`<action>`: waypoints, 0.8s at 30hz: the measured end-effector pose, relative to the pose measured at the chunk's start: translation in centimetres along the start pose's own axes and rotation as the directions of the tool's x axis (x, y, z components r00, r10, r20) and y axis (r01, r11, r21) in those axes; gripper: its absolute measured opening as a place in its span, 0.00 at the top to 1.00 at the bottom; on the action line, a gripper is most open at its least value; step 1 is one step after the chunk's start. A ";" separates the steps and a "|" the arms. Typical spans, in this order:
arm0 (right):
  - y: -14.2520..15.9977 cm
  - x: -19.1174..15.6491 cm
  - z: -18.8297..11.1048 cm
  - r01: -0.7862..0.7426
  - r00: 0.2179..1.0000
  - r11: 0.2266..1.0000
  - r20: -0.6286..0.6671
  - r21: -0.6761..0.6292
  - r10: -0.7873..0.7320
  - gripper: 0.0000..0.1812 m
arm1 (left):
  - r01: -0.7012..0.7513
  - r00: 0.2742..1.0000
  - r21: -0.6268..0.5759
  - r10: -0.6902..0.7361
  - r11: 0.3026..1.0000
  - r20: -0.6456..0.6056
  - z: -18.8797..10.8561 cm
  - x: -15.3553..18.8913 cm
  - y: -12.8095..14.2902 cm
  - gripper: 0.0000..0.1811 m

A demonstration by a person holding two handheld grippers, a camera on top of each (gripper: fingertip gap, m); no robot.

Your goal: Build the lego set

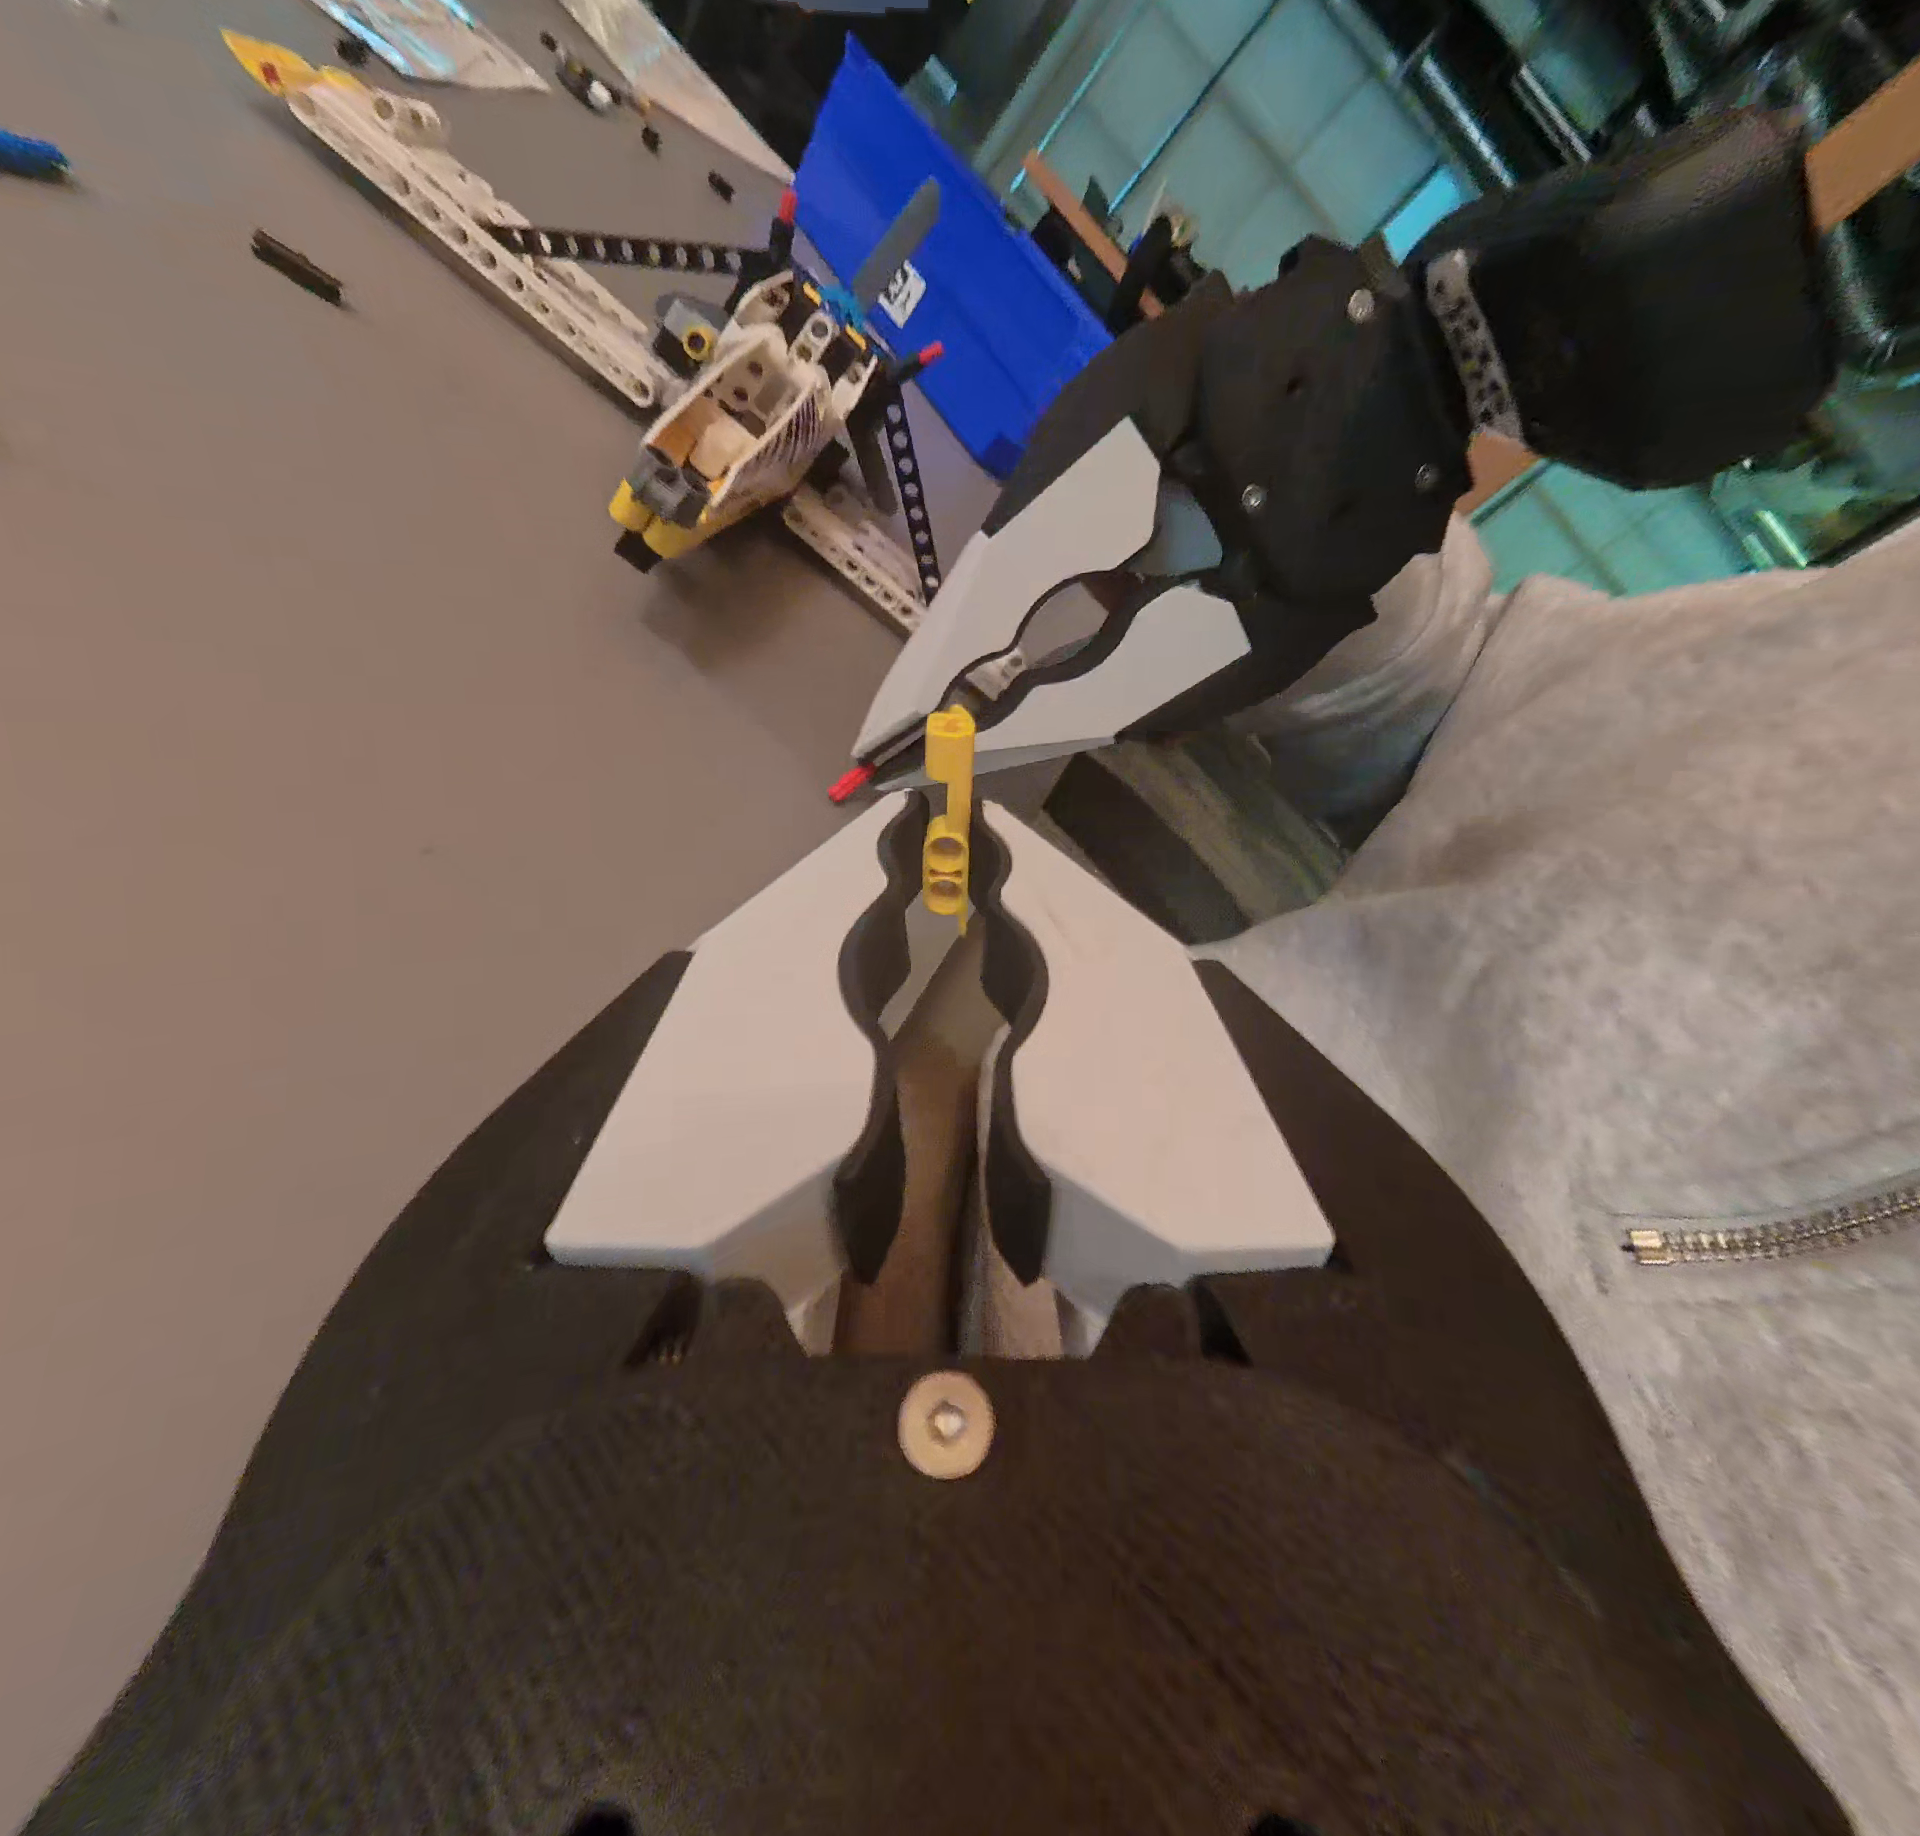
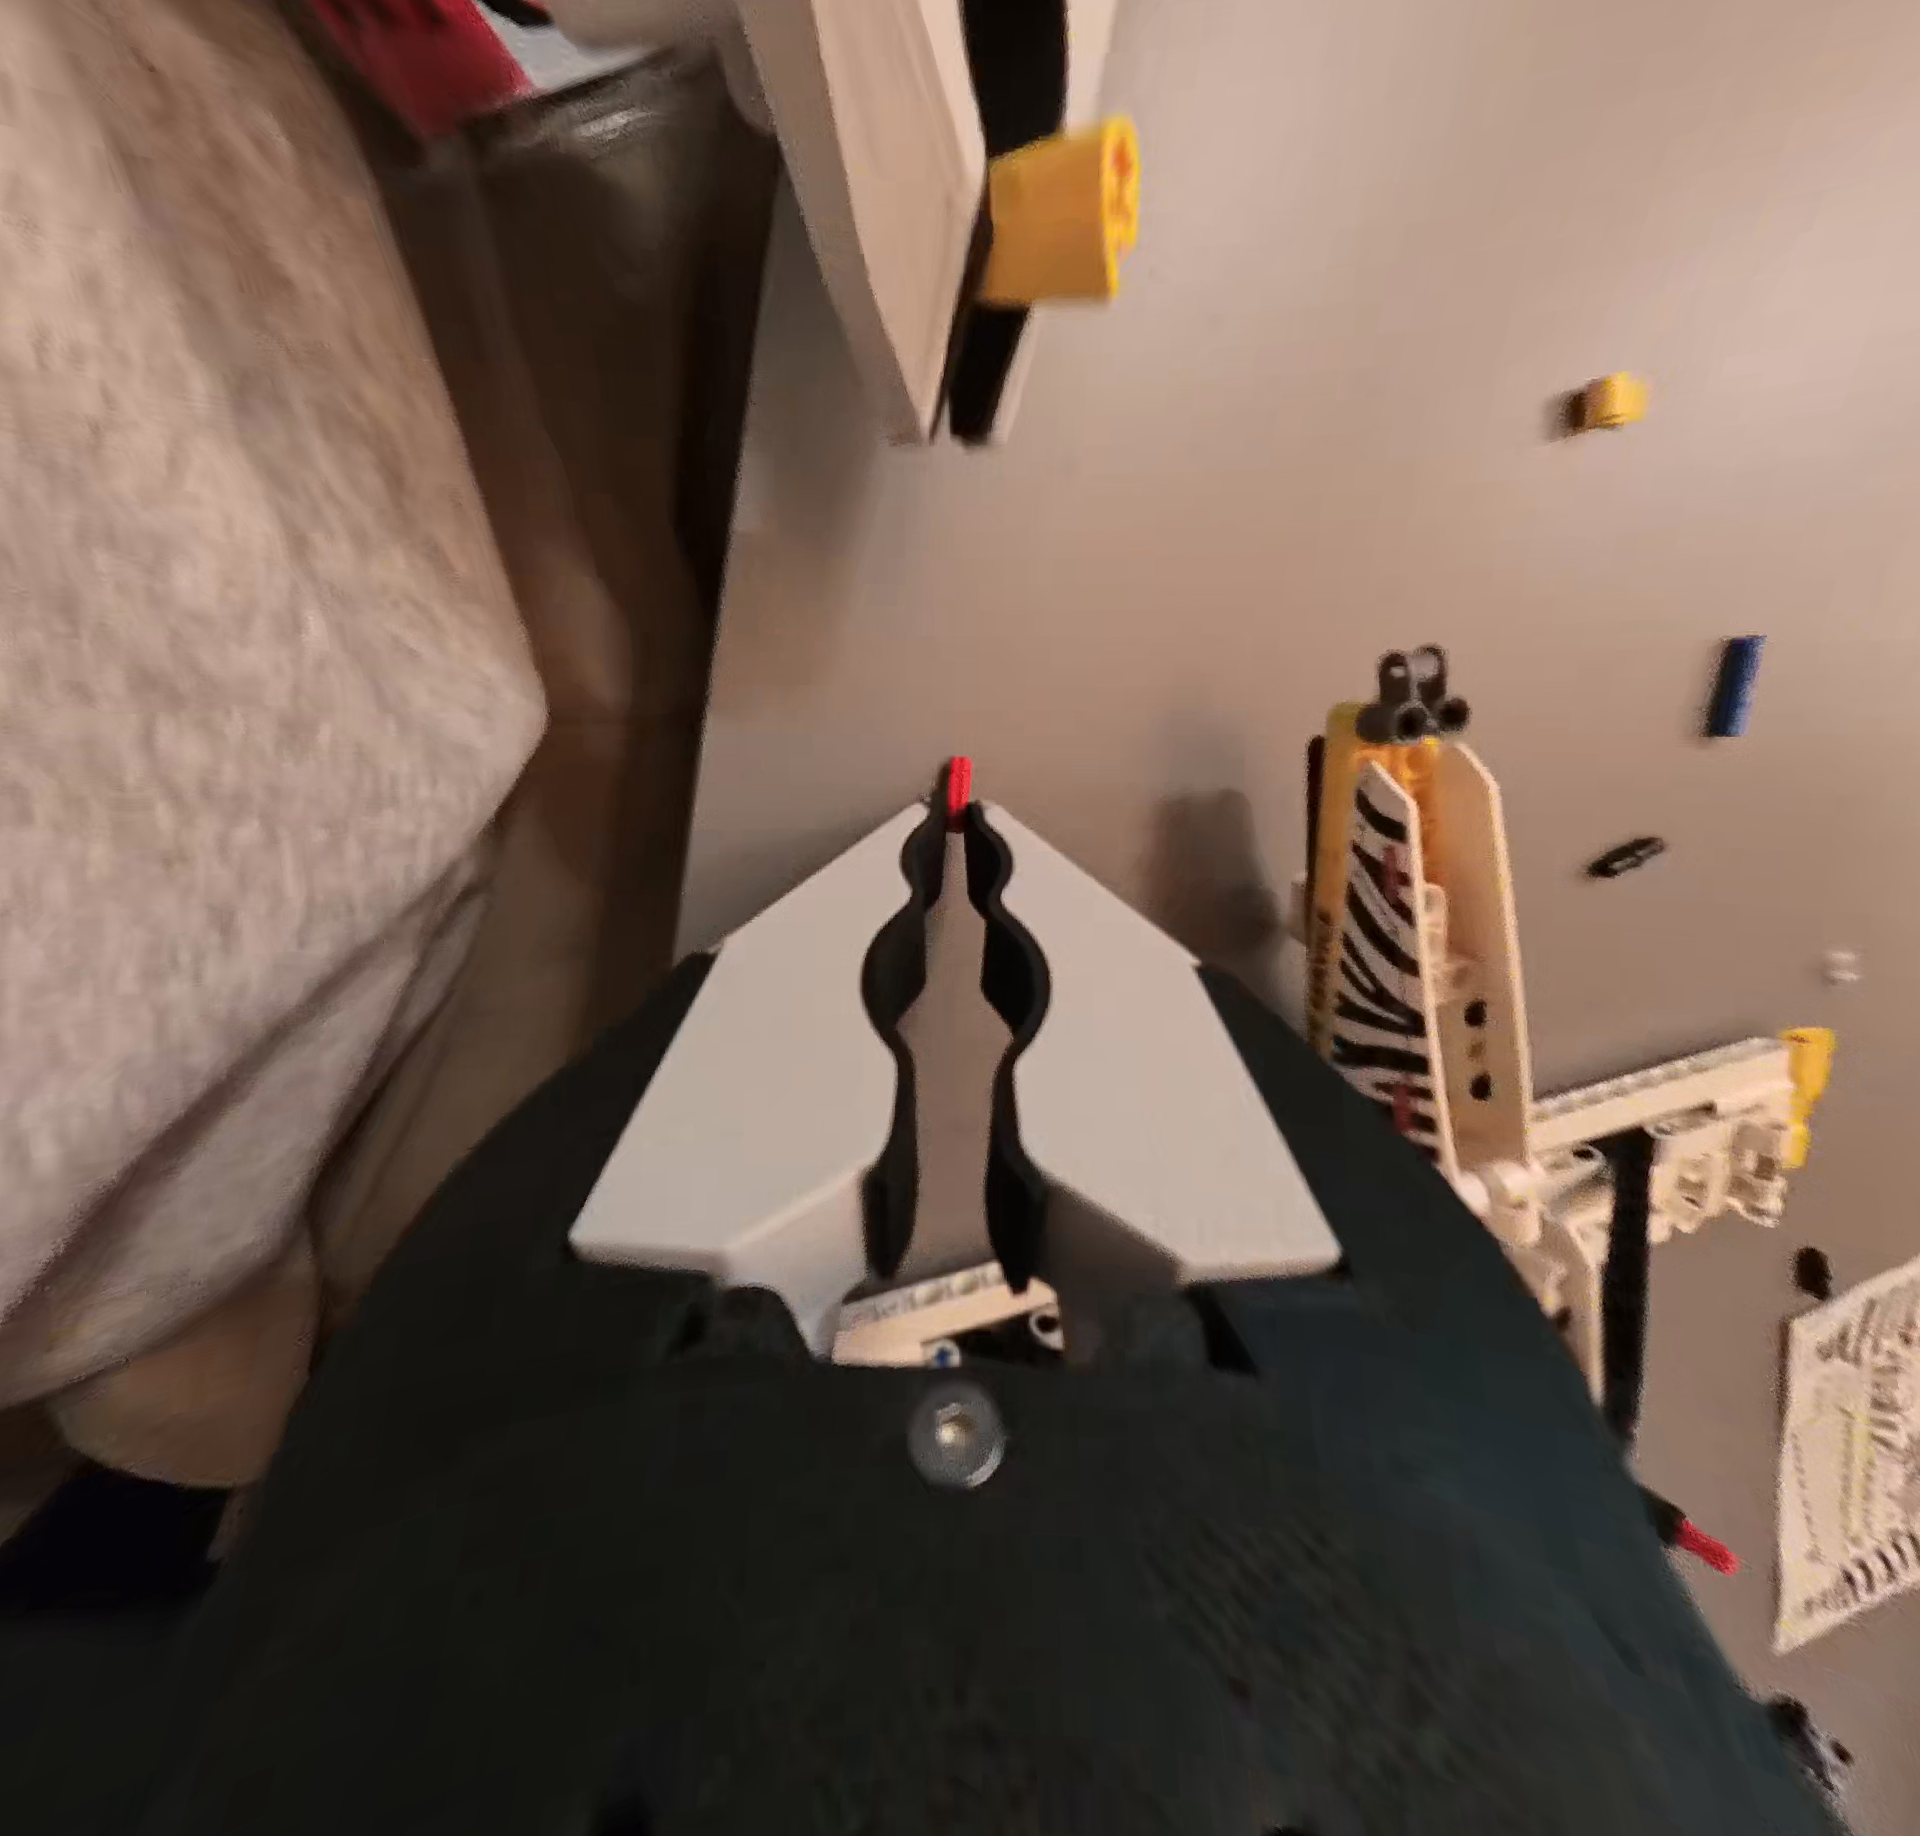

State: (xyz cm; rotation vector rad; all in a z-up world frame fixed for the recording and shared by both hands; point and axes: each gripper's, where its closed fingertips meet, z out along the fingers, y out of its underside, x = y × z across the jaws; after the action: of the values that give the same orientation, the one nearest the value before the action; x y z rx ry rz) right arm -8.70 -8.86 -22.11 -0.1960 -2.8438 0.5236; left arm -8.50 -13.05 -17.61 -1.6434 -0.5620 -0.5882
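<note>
My left gripper [image 1: 940, 807] is shut on a small yellow lego connector [image 1: 948, 830] that sticks out past its tips. My right gripper [image 2: 957, 818] is shut on a short red pin [image 2: 958, 781]. In the left wrist view the right gripper [image 1: 883, 760] comes in from the upper right, and its red pin [image 1: 850, 781] is close beside the yellow connector. In the right wrist view the left gripper [image 2: 914, 228] shows at the top with the yellow connector [image 2: 1060, 212]. The partly built white, yellow and black model [image 1: 727, 415] lies on the grey table [image 1: 312, 747], and also shows at the right [image 2: 1455, 1007].
A blue bin [image 1: 935, 228] stands behind the model. An instruction sheet [image 2: 1849, 1454] lies nearby. Loose pieces are scattered: a yellow one [image 2: 1608, 402], a blue one [image 2: 1735, 685], a black one [image 2: 1626, 856], a red pin [image 2: 1704, 1558]. A person's grey sweatshirt [image 1: 1558, 955] is close at the table edge.
</note>
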 end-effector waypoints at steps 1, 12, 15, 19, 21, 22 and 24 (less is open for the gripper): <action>-0.5 -0.5 -0.1 -0.001 1.000 1.000 0.024 0.019 0.001 0.99 | -0.003 1.000 -0.010 0.003 1.000 -0.011 0.2 0.2 0.2 0.98; -5.7 -0.6 -3.0 -0.146 0.987 0.909 0.116 0.391 0.109 0.99 | 0.020 0.997 0.015 -0.018 1.000 -0.076 0.5 1.2 0.1 0.99; -5.7 -0.1 -3.6 -0.166 0.986 0.887 0.099 0.431 0.136 1.00 | 0.016 0.998 0.029 -0.014 0.999 -0.066 0.2 1.0 -0.2 0.99; -5.6 0.6 -5.0 -0.168 0.986 0.877 0.090 0.449 0.142 0.99 | -0.066 0.998 -0.026 0.066 0.997 0.009 0.4 0.3 0.4 0.99; -5.9 0.5 -5.7 -0.149 0.988 0.883 0.105 0.446 0.113 0.99 | -0.158 0.982 -0.097 0.166 0.983 0.087 0.6 -0.2 1.1 0.99; -6.0 0.5 -6.0 -0.132 0.990 0.890 0.109 0.437 0.093 0.99 | -0.207 0.967 -0.131 0.223 0.970 0.120 0.8 -0.3 1.4 0.98; -6.1 0.4 -6.2 -0.089 0.993 0.911 0.111 0.403 0.048 0.99 | -0.288 0.932 -0.180 0.319 0.941 0.175 1.0 -0.5 1.6 0.98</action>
State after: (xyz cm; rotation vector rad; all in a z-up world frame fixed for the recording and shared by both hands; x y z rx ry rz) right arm -7.99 -12.35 -14.18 -0.1963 -2.7460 1.1539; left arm -7.73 -12.33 -19.25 -1.9034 -0.4024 -0.2403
